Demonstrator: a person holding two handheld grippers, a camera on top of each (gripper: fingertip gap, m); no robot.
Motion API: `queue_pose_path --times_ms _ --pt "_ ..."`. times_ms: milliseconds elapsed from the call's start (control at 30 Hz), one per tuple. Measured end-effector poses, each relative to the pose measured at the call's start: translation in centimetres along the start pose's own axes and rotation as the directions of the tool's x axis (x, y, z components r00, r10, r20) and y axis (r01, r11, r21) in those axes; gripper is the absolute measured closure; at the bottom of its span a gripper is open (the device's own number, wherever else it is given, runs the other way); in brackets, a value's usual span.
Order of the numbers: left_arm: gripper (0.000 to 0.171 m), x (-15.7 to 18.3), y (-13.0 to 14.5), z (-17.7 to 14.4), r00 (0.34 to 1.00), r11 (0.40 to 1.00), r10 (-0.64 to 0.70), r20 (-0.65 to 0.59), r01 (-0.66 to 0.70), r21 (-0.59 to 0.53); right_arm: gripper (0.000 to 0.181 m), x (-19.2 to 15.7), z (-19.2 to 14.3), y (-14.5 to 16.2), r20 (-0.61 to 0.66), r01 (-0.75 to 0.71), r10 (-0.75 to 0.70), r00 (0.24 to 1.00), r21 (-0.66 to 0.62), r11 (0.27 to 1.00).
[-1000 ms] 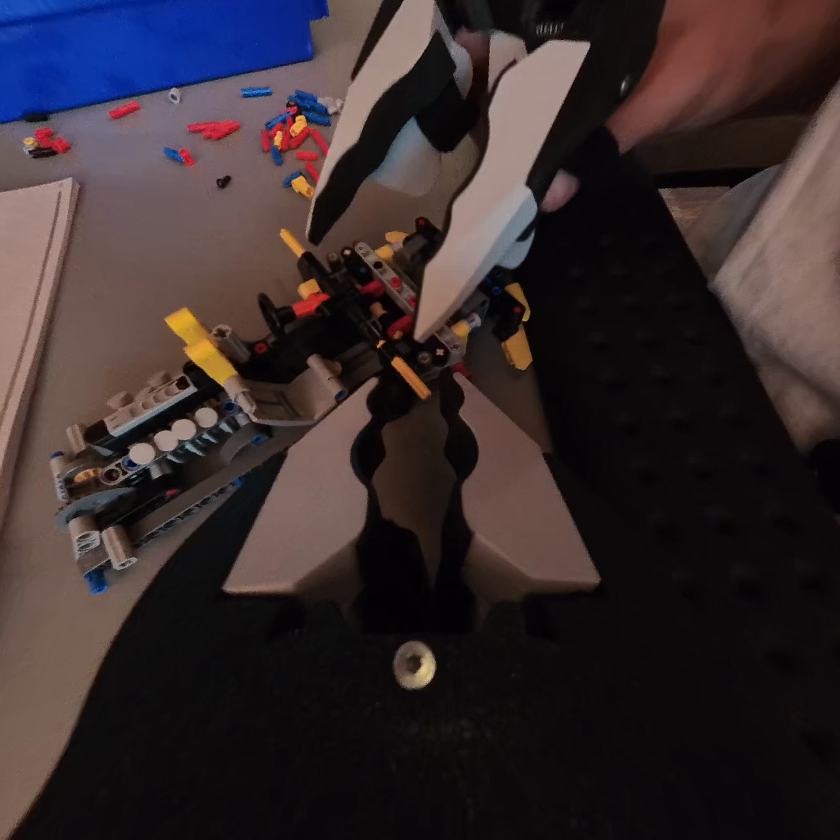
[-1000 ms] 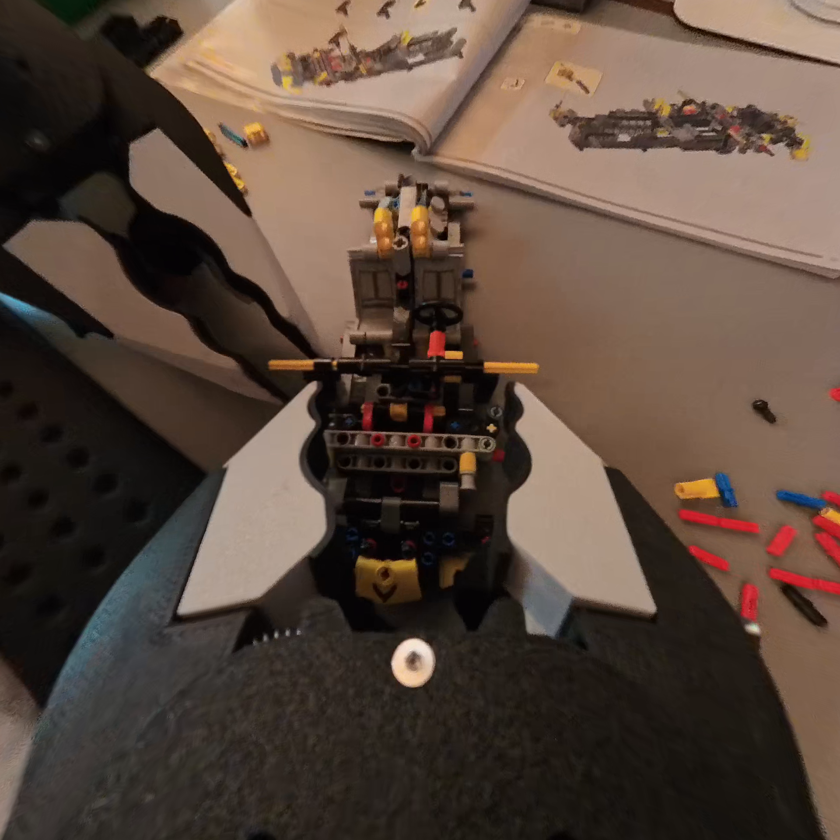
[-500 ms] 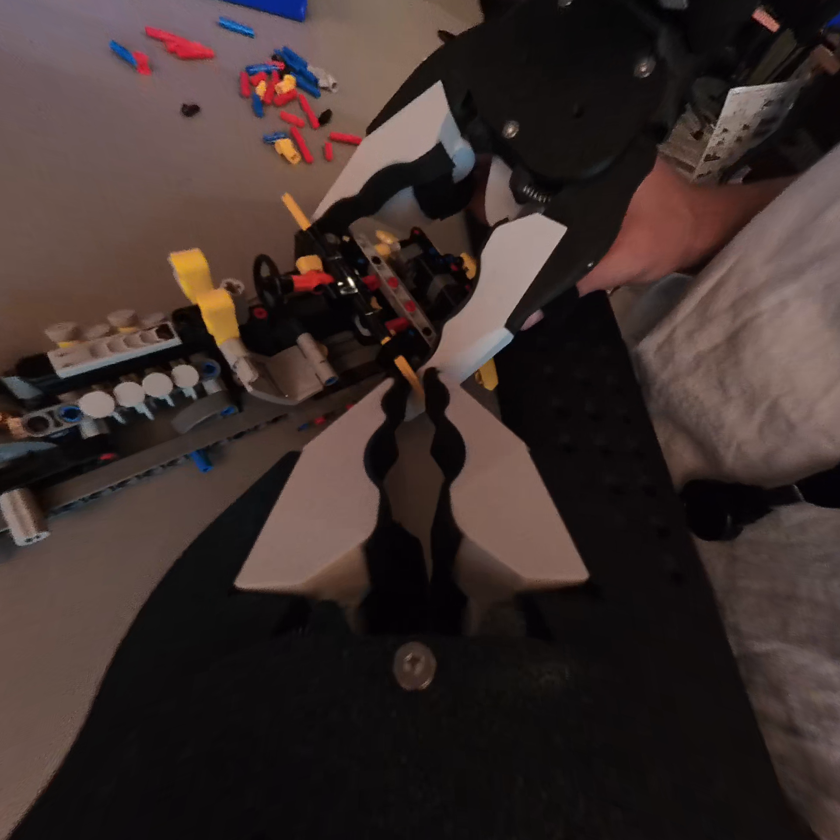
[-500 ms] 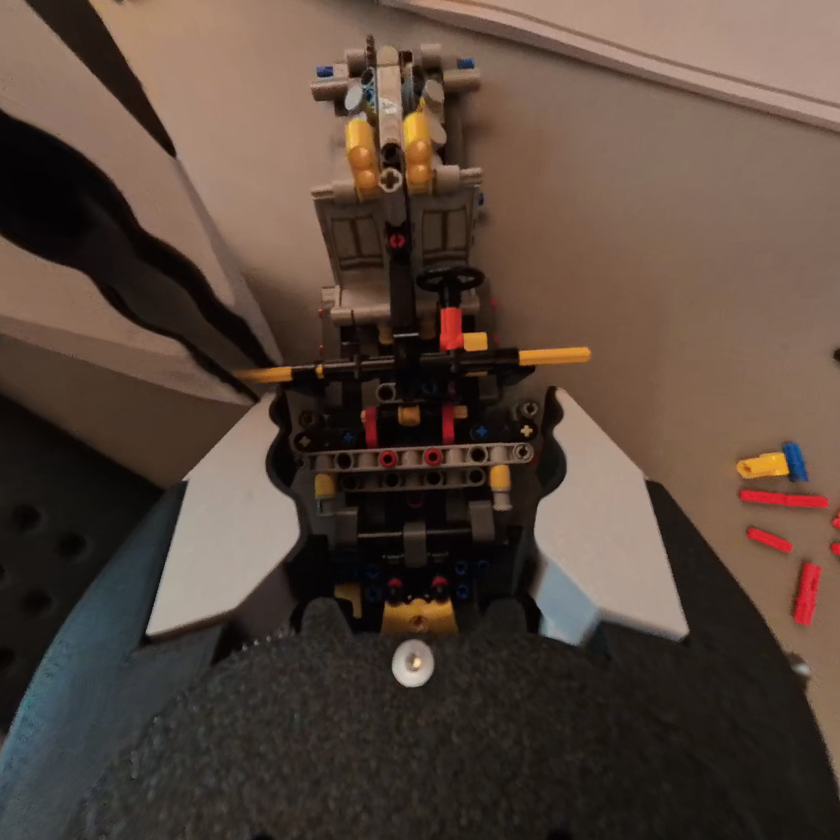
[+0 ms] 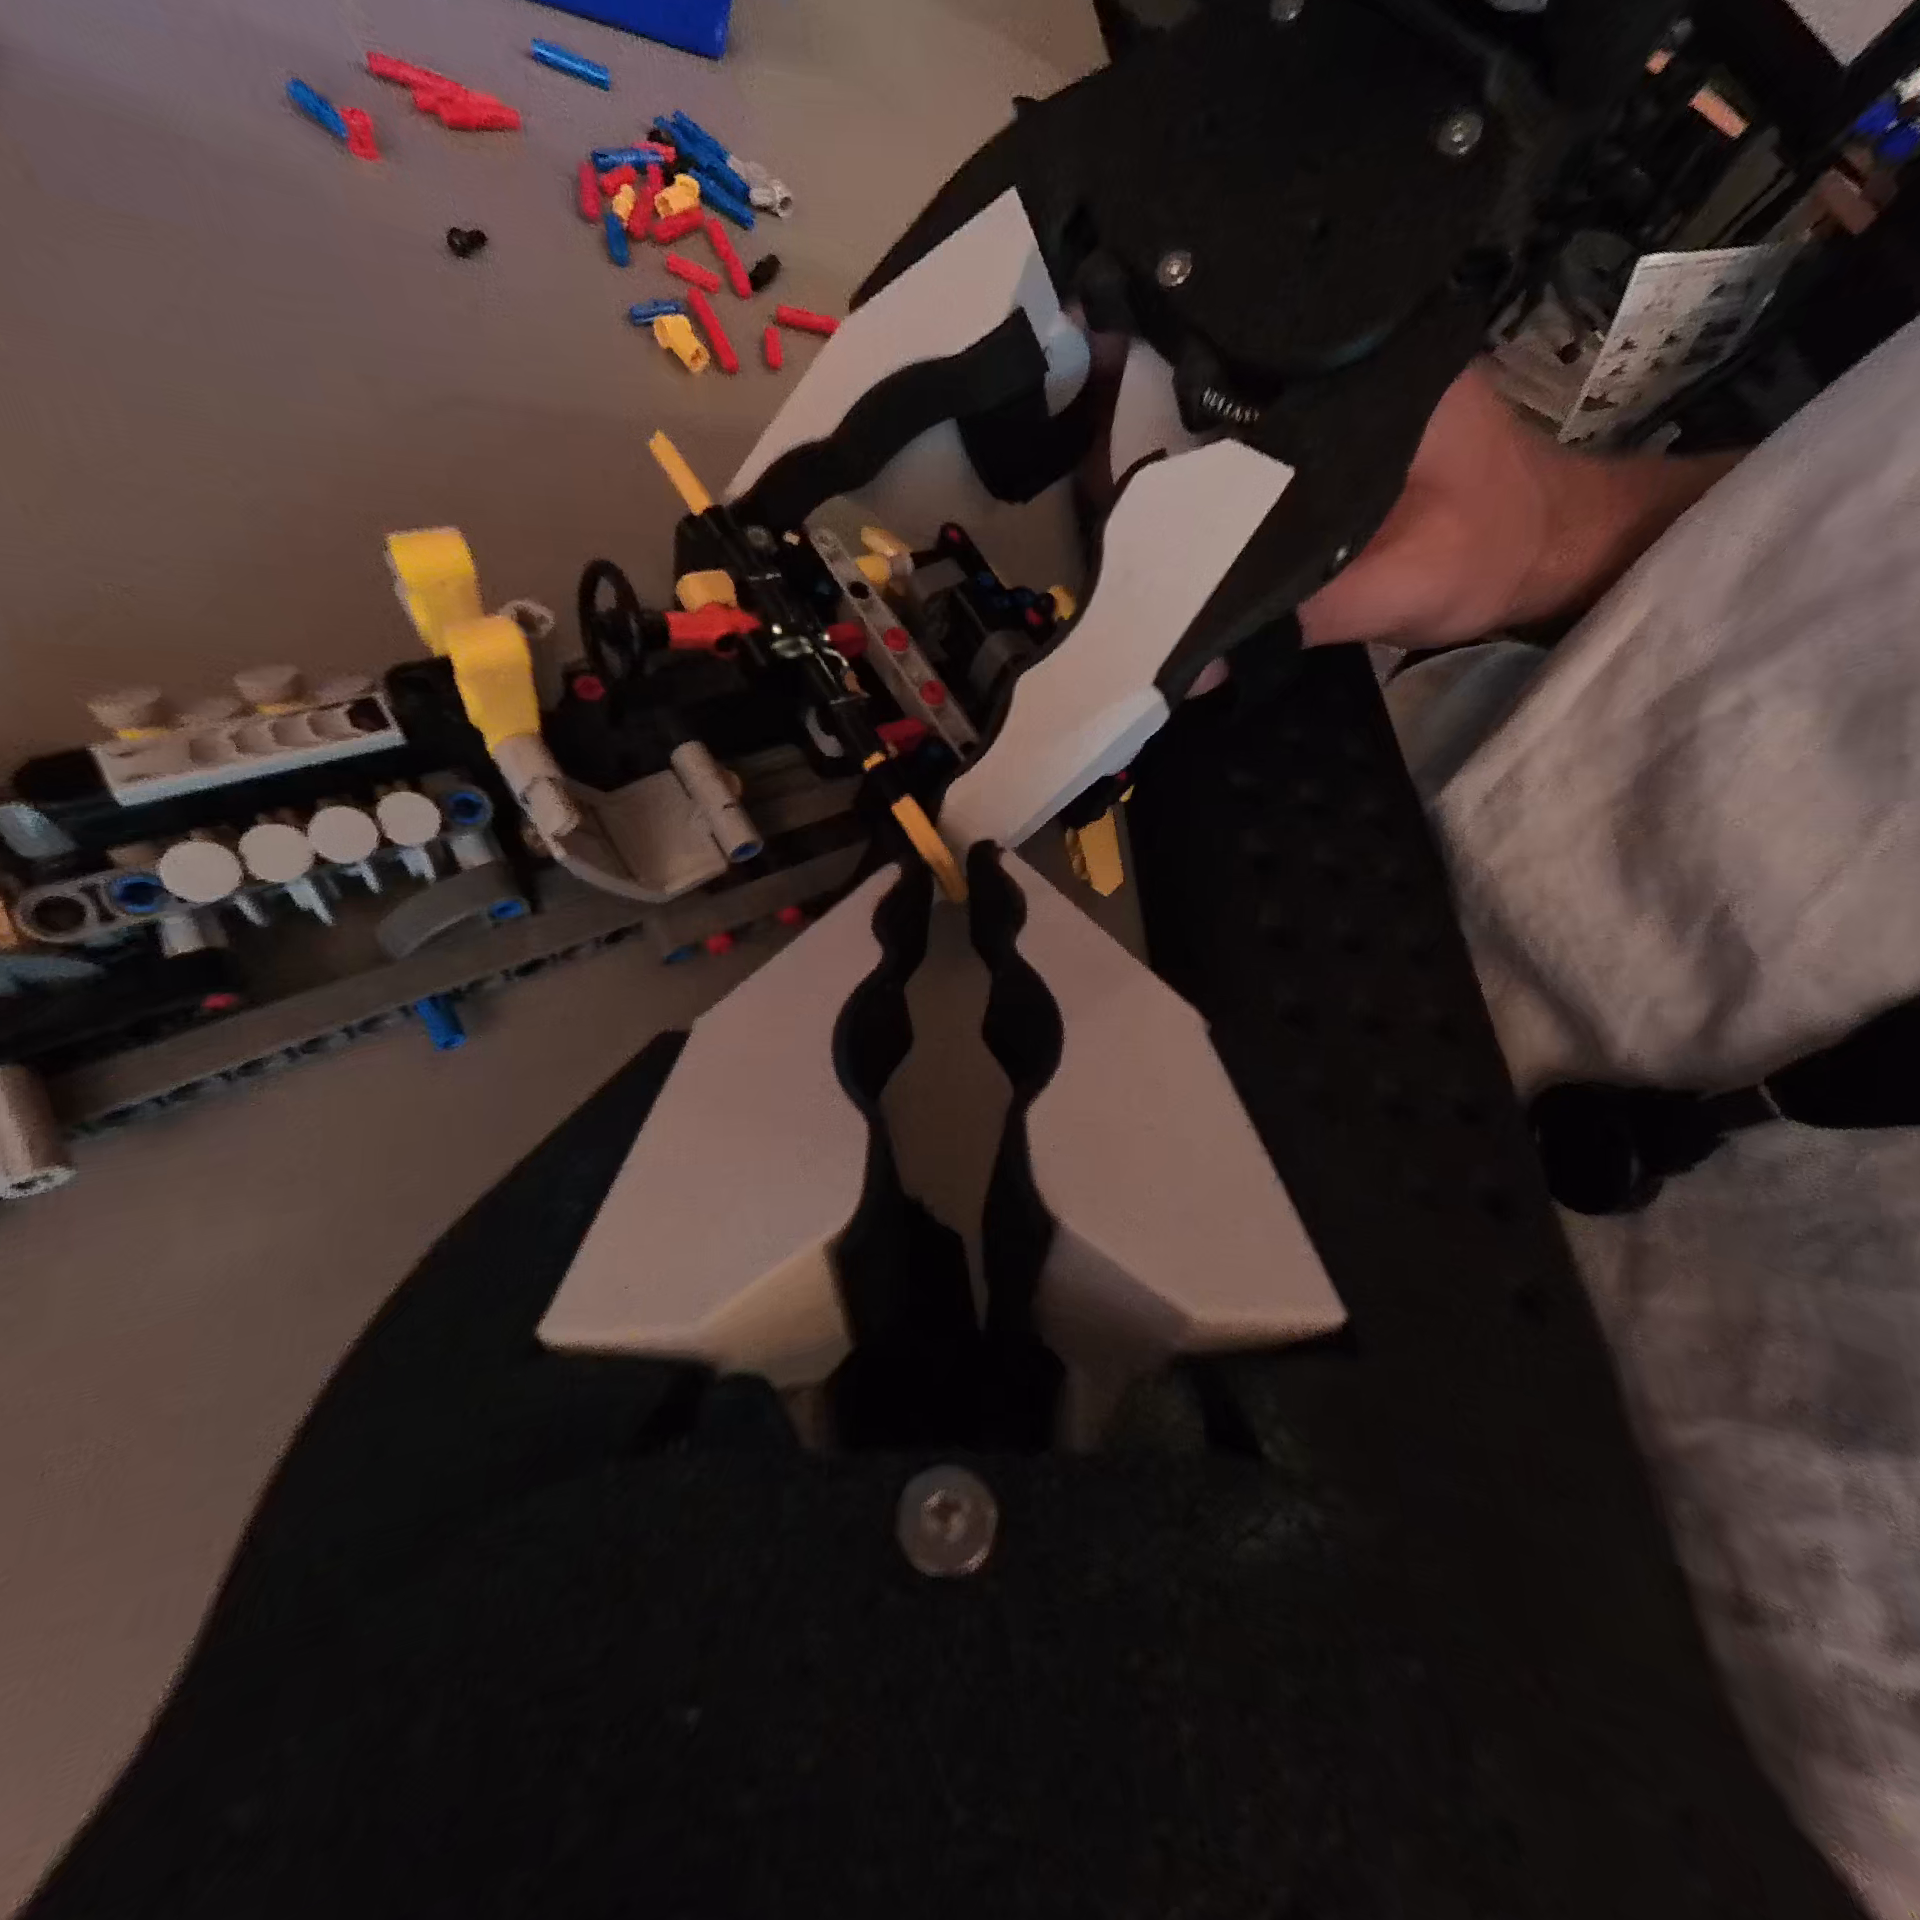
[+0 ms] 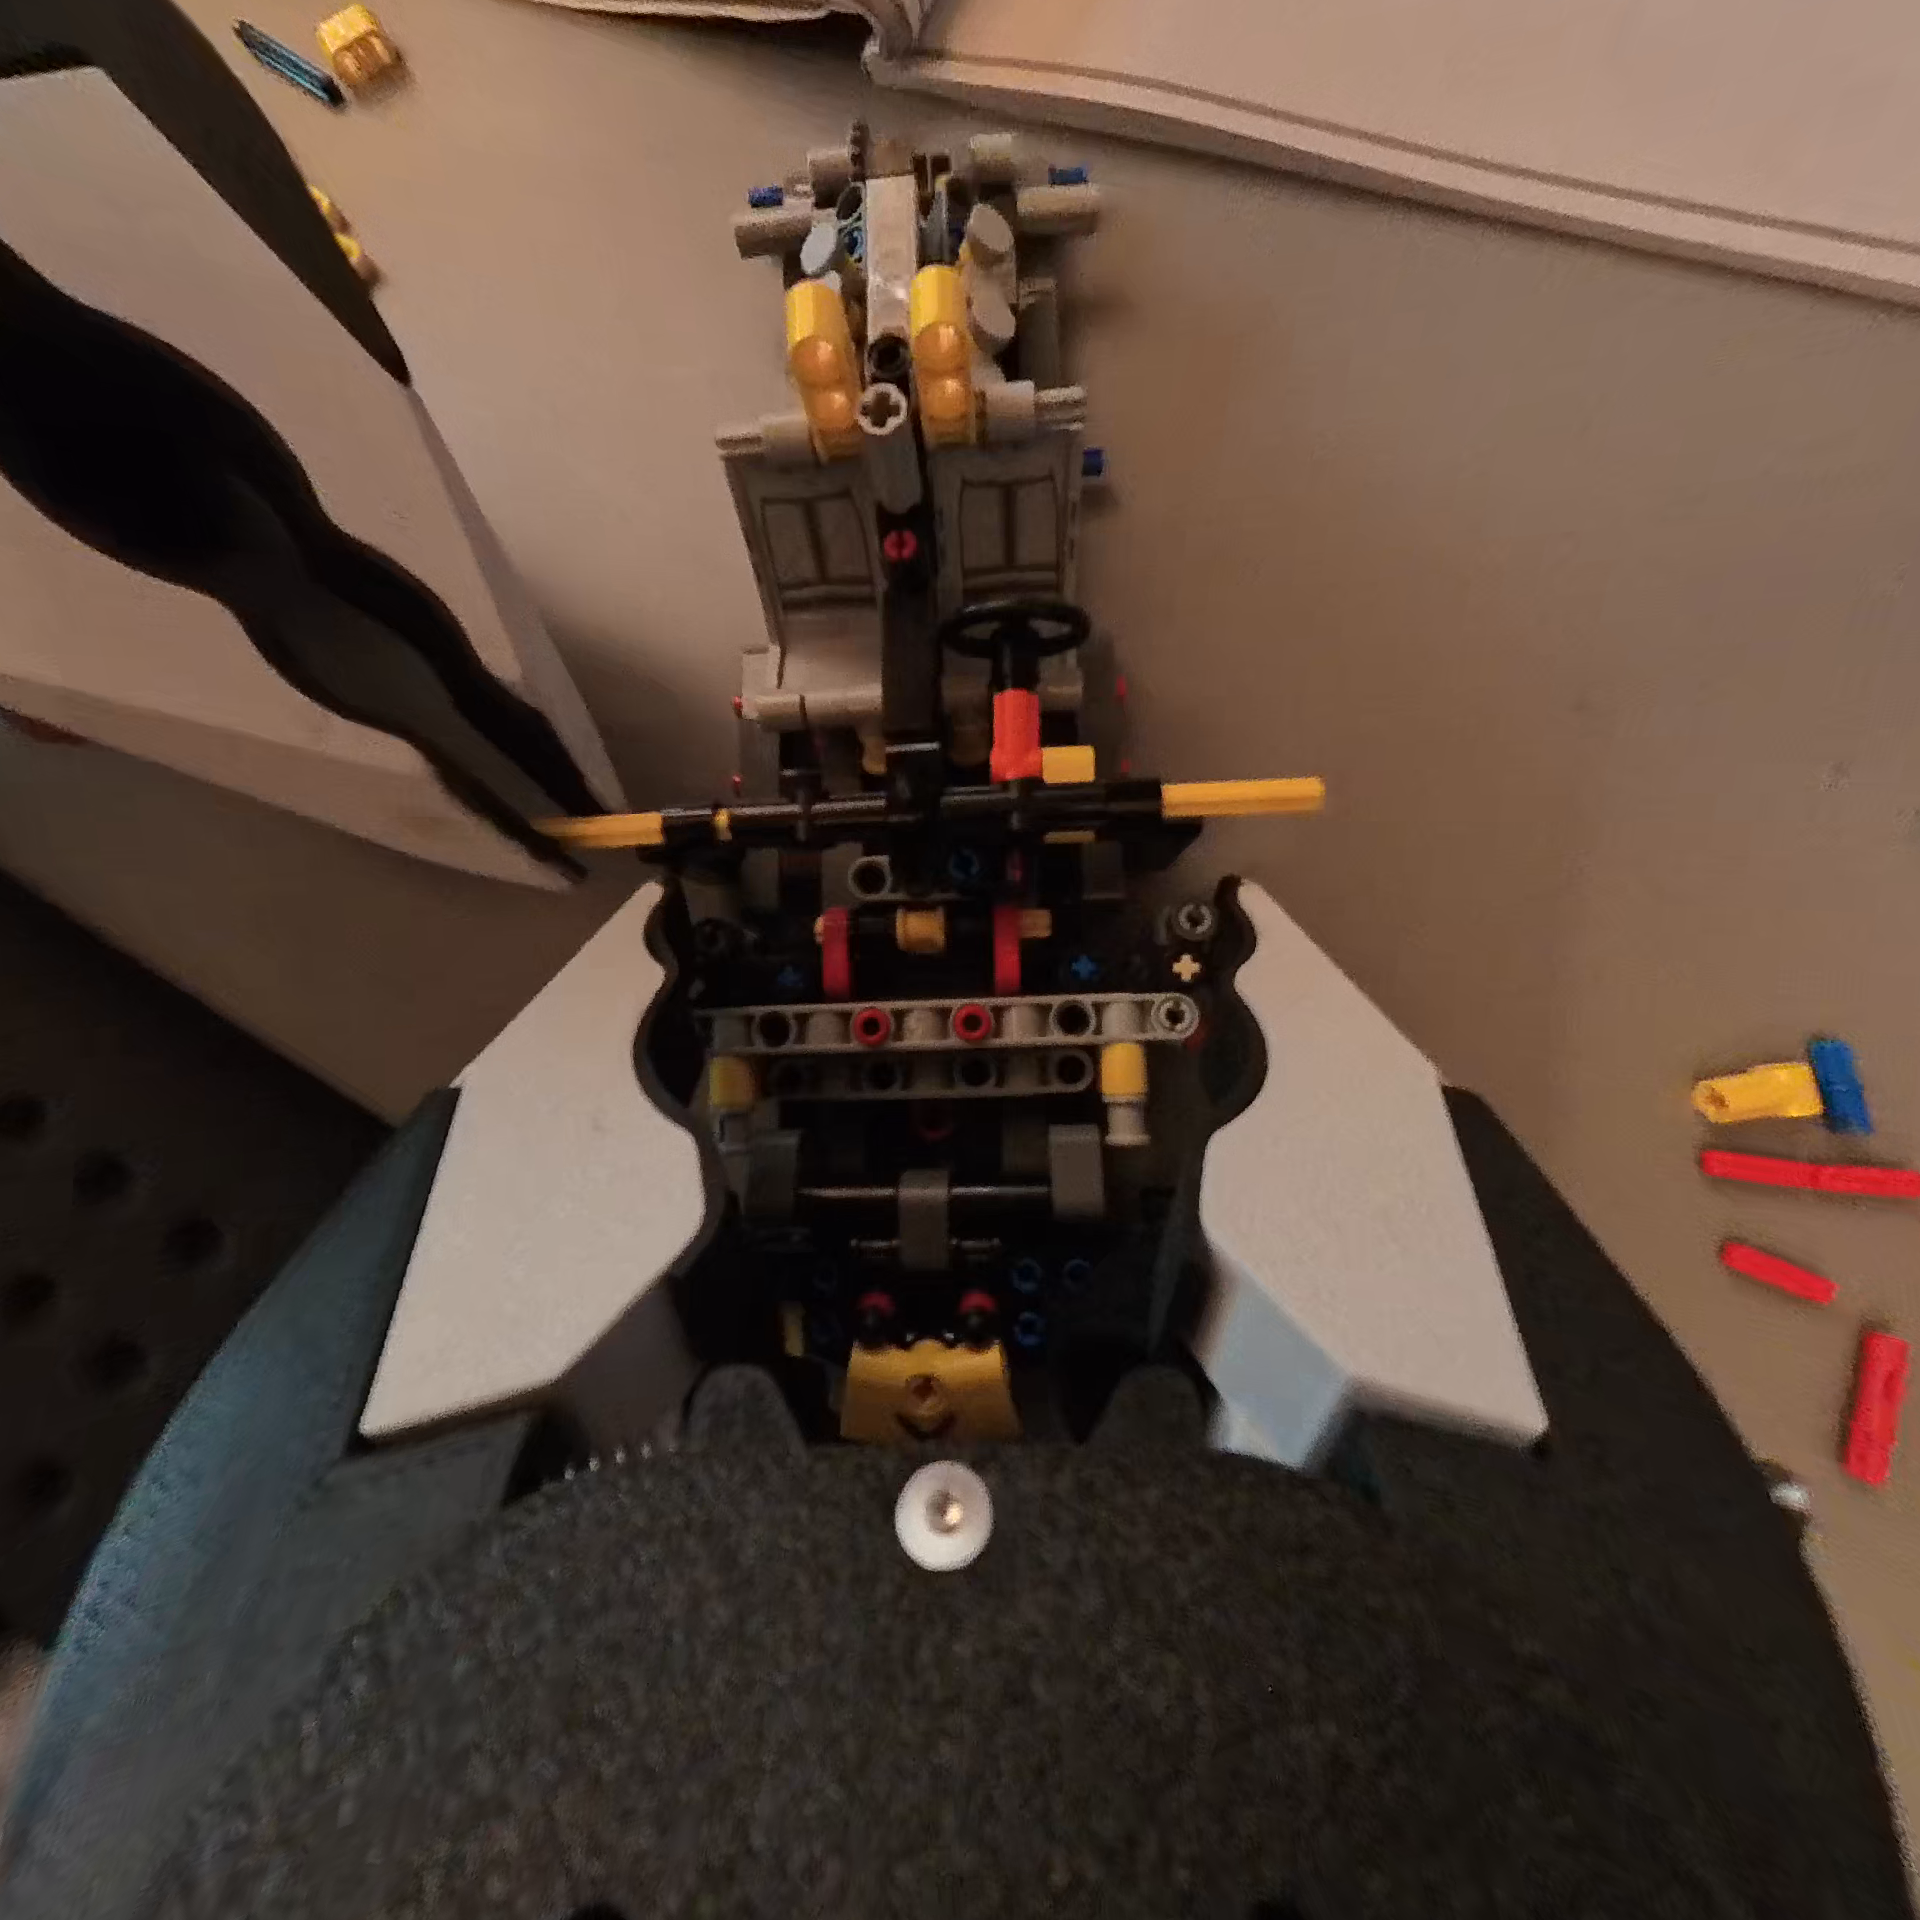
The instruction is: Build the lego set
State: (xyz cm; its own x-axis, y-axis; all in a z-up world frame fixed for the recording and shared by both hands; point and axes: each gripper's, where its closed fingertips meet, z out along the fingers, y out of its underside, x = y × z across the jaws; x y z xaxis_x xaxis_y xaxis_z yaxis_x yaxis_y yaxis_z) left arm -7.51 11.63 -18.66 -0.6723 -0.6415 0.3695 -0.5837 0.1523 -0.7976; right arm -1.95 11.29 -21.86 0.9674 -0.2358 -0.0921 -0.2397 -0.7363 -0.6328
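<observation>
Bracing was the point of the right tool [image 6: 951, 1039]: I had its two pale fingers [image 6: 540, 1174] spread wide and pressed against the flanks of the model car [image 6: 935, 935], clamping the front end so the whole thing would not skid on the tabletop [image 6: 1507, 623], where its long body lay stretched out away from me. That left the left tool [image 5: 951, 873] free for the finer work. Its tips were drawn nearly together around the near end of the yellow rod [image 5: 928, 831] that ran crosswise through the frame, and they looked to be pinching it, though I could not tell how firmly. I judged the aim was to slide that rod sideways into place while the frame stayed put. Loose red, blue and yellow pieces [image 5: 675, 218] lay scattered well apart from the car, and the booklet [image 6: 1455, 125] sat beyond its far end.
</observation>
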Motion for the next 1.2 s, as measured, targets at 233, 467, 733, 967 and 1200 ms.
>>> queue_pose_path --times_ms 233,467,733,967,1200 --pt "0.148 -1.4 1.2 -1.2 0.998 0.999 0.019 0.064 -0.016 -0.037 0.083 -0.7 -0.2 0.1 0.058 0.024 -0.024 0.998 0.004 1.000" --pt "0.131 -0.9 0.4 -2.4 0.988 0.987 -0.150 -0.025 0.151 0.057 0.084 -0.4 -1.8 -1.3 0.279 -0.204 0.178 0.944 0.070 0.976" --pt "0.079 -1.1 -6.4 -2.0 0.847 0.759 -0.409 -0.339 0.522 0.390 0.084 -2.1 -4.7 -4.7 0.684 -0.518 0.322 0.654 0.095 0.850" --pt "0.096 -1.7 -8.3 -2.9 0.795 0.623 -0.416 -0.440 0.602 0.499 0.084 -3.2 -5.6 -6.9 0.799 -0.594 0.282 0.531 0.114 0.796" --pt "0.094 -2.0 -9.0 -3.8 0.797 0.628 -0.406 -0.447 0.599 0.497 0.083 -4.9 -5.1 -7.6 0.841 -0.571 0.246 0.483 0.089 0.816"
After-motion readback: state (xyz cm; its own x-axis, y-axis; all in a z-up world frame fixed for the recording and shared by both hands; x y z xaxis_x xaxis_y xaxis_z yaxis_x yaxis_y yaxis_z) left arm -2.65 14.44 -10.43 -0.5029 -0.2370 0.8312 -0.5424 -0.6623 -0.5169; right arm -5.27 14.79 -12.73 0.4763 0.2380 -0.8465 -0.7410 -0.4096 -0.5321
